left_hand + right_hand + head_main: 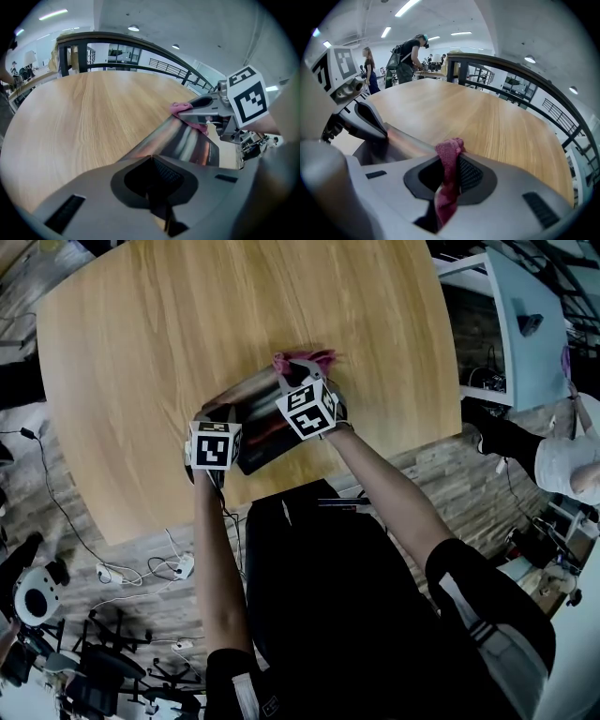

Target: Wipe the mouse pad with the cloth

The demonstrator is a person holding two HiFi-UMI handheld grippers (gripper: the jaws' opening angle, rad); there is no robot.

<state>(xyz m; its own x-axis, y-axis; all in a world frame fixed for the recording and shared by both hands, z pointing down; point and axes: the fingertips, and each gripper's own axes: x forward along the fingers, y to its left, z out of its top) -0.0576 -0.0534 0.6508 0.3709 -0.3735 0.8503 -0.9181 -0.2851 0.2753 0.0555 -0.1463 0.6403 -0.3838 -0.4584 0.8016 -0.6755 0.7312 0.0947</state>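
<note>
The main danger, I think, is that the mouse pad (255, 399) slips. The left gripper (154, 192) has its jaws pressed together on only a thin edge of the pad, and the pad seems to be raised and bent in front of them, not lying flat on the wooden table (141, 352). If the cloth is pushed hard on this bent surface, the edge may be pulled out of the jaws, or the pad may fold.

A second danger is the pink cloth (449, 154). The right gripper (446, 197) has its jaws closed on a narrow bunch of it, and only a small tuft stands out past the tips. With so little cloth free, the hard jaws may rub the pad in place of the cloth.

The two grippers are also very near to each other, the right one just ahead and to the right of the left one, over the pad, so they may collide during a stroke.

Both forearms reach forward from the body to the near edge of the table. The left one is almost straight, and the right one comes in diagonally.
</note>
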